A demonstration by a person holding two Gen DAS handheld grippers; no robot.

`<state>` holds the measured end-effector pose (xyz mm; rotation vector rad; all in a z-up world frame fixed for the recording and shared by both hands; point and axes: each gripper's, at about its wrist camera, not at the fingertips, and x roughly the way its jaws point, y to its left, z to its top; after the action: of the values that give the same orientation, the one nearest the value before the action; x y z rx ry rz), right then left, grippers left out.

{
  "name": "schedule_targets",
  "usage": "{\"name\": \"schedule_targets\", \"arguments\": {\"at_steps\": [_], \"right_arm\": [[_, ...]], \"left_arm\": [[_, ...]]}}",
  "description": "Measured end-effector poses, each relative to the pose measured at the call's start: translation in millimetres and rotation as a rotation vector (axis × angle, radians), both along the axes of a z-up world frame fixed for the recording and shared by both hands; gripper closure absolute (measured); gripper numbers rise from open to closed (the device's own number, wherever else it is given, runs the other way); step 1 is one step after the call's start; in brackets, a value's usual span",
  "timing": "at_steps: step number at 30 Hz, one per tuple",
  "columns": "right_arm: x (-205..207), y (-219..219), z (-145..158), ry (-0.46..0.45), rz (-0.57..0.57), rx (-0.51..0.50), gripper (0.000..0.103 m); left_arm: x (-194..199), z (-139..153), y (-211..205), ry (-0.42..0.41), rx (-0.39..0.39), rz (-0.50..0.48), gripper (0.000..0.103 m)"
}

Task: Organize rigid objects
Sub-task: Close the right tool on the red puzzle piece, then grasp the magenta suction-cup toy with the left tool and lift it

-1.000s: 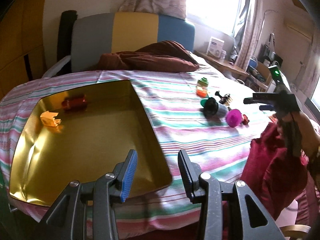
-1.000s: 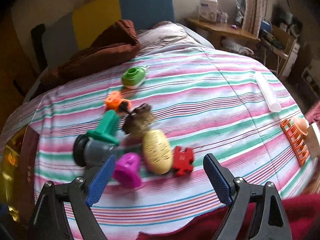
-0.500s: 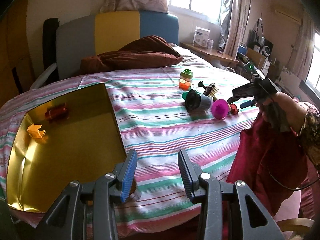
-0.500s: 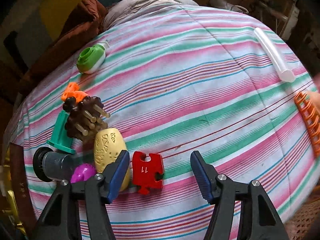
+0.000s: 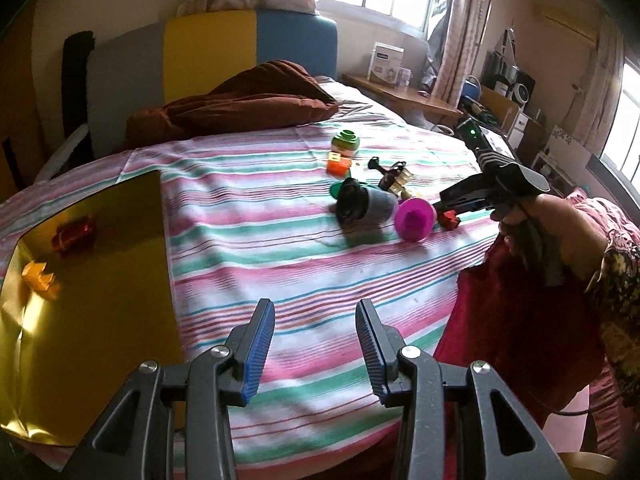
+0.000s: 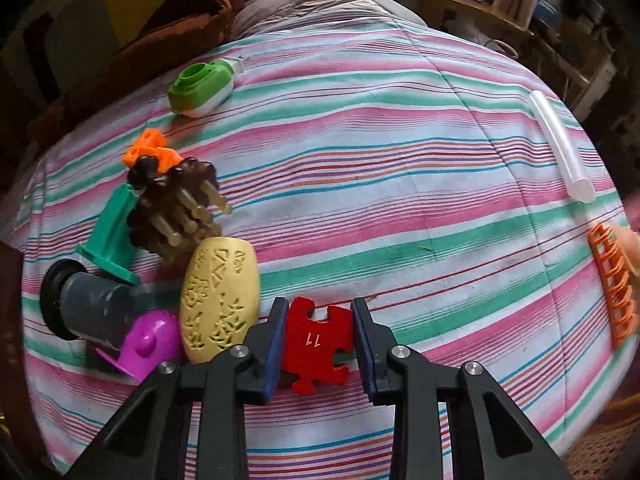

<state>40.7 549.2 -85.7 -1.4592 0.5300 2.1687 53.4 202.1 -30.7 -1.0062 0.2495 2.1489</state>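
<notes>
My right gripper (image 6: 320, 332) points down at the striped bedcover, its jaws closing, and both blue pads touch the sides of a red puzzle piece (image 6: 318, 340) lying flat. Just left of it lie a yellow patterned oval (image 6: 220, 300), a magenta piece (image 6: 148, 340), a grey cylinder (image 6: 92, 308), a teal piece (image 6: 114, 236) and a brown pegged piece (image 6: 172, 208). My left gripper (image 5: 316, 332) hangs open and holds nothing, over the cover beside the gold tray (image 5: 100, 320). The tray holds a red toy (image 5: 74, 234) and an orange piece (image 5: 38, 276).
Farther back lie an orange piece (image 6: 150, 152) and a green-and-white object (image 6: 202, 88). A clear tube (image 6: 560, 148) and an orange rack (image 6: 612, 284) lie at the right edge. A brown pillow (image 5: 240, 100) is behind, and a hand (image 5: 560, 240) holds the right gripper over red cloth (image 5: 520, 312).
My right gripper came down onto the red puzzle piece and its jaws narrowed from wide to touching it. The left gripper slid right, away from the gold tray, with its jaws unchanged.
</notes>
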Motion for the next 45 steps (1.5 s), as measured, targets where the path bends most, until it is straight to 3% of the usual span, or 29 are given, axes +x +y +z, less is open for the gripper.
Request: {"name": "schedule_targets", "arguments": {"at_steps": [5,11,16,24,27,33,40,45], "right_arm": [[6.2,-0.2,10.3,0.062,-0.002,-0.009,0.071],[3.6,8.1,10.0,0.114,-0.060,-0.058,0.071],[2.6,17.1,8.2,0.139,-0.081,-0.079,0.071],[4.3,25.6,5.6,0.149,-0.109,-0.092,0.071],[3.8,27.2,5.0,0.152,-0.113,-0.094,0.071],[4.2,28.3,6.1,0.167,-0.117,-0.101,0.071],[4.8,27.2,7.1,0.166,-0.110,-0.095,0.071],[6.2,27.3,7.5,0.167,-0.111,-0.095,0.071]], "left_arm": [[-2.6,3.6,27.2,-0.010,0.010,-0.037,0.061],[-10.8,-8.4,87.5,-0.080,-0.016,-0.116,0.061],[-20.2,-10.8,150.2,-0.042,-0.039,-0.156,0.061],[-54.9,-19.8,217.4,-0.048,-0.067,-0.098,0.061],[-64.2,-34.1,221.1,-0.087,-0.094,-0.080,0.061],[-41.9,-30.6,201.1,-0.029,-0.087,-0.130,0.061],[-26.4,-49.0,170.1,-0.058,-0.105,-0.145,0.060],[-22.5,-51.6,159.9,-0.061,-0.068,-0.161,0.060]]}}
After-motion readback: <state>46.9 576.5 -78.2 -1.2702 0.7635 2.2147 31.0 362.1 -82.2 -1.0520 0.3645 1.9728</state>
